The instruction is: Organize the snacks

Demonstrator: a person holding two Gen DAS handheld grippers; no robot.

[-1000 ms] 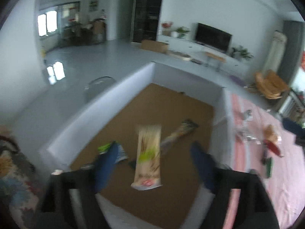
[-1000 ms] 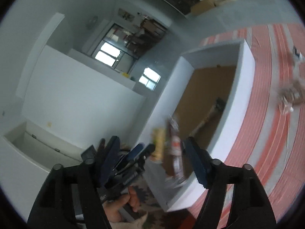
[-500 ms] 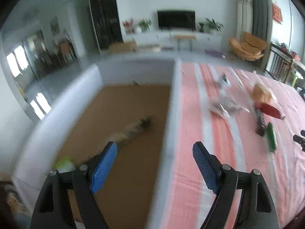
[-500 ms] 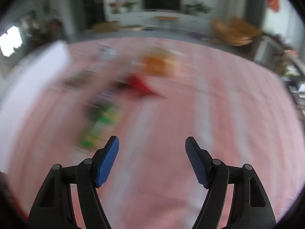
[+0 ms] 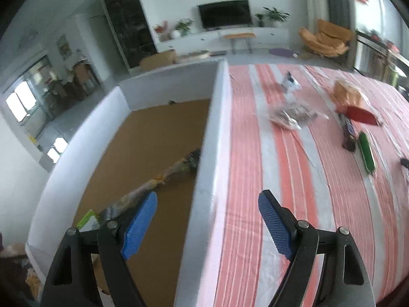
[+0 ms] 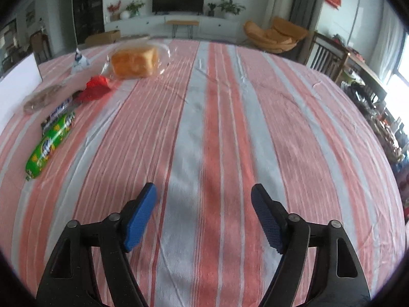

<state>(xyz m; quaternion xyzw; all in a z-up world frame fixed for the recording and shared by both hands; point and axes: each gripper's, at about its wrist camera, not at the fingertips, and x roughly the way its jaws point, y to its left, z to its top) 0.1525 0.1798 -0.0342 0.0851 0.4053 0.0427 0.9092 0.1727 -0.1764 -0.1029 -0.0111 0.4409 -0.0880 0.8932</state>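
Note:
My left gripper (image 5: 207, 202) is open and empty, straddling the right wall of a white box (image 5: 212, 138) with a brown floor. Long snack packets (image 5: 163, 179) and a green-white packet (image 5: 87, 220) lie inside it. On the striped cloth are a clear cookie bag (image 5: 291, 113), a bread bag (image 5: 347, 94), a red packet (image 5: 360, 113), a dark bar (image 5: 348, 133) and a green packet (image 5: 366, 151). My right gripper (image 6: 203, 194) is open and empty over bare cloth; the green packet (image 6: 51, 145), dark bar (image 6: 58, 111), red packet (image 6: 95, 88) and bread bag (image 6: 135, 61) lie far left.
The table with the red and white striped cloth (image 6: 217, 128) fills the right wrist view. A small white-blue packet (image 6: 79, 60) lies near the box's far corner. Chairs (image 6: 329, 58) stand past the table's right edge. A TV unit (image 6: 179, 23) lines the far wall.
Both grippers have swung from over the box toward the table. The packet seen between the left fingers a second ago now lies in the box. The right gripper now faces bare cloth.

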